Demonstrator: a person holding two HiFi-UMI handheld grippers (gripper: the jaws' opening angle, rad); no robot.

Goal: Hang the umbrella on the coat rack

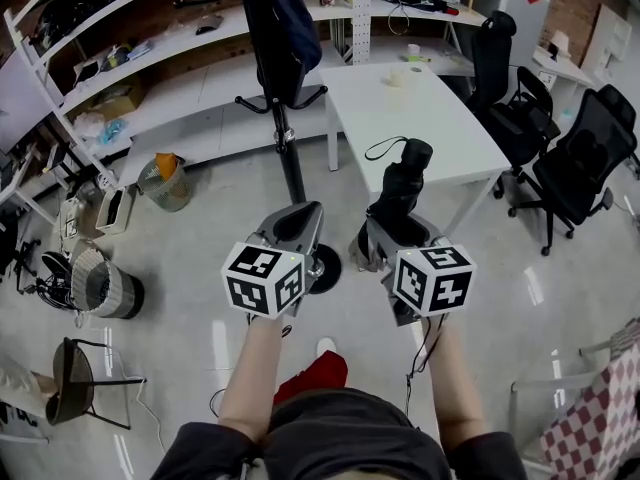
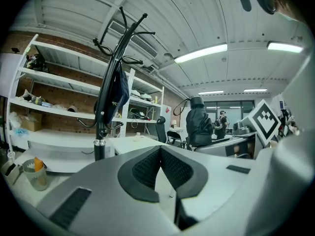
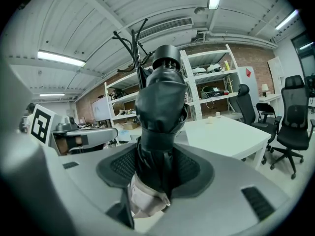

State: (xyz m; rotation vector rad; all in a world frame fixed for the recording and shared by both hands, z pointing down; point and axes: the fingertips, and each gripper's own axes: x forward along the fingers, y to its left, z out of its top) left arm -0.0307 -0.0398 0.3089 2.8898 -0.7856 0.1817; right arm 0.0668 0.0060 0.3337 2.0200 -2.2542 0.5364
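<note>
The black coat rack (image 1: 288, 153) stands on the floor just ahead of me, its round base (image 1: 326, 268) near my left gripper (image 1: 300, 216). A dark bag (image 1: 287, 28) hangs from its hooks. My right gripper (image 1: 396, 232) is shut on a folded black umbrella (image 1: 402, 190), which points up and forward with its strap loop (image 1: 383, 148) at the top. In the right gripper view the umbrella (image 3: 160, 104) fills the space between the jaws of the gripper (image 3: 157, 167), and the rack's hooks (image 3: 132, 42) show behind it. The left gripper (image 2: 160, 149) is shut on nothing, with the rack (image 2: 109, 87) to its left.
A white table (image 1: 425, 108) stands right of the rack, with black office chairs (image 1: 580, 158) beyond it. White shelving (image 1: 150, 63) lines the back wall. A wire bin (image 1: 165, 183), a basket (image 1: 105, 288) and a stool (image 1: 75, 380) sit on the floor at left.
</note>
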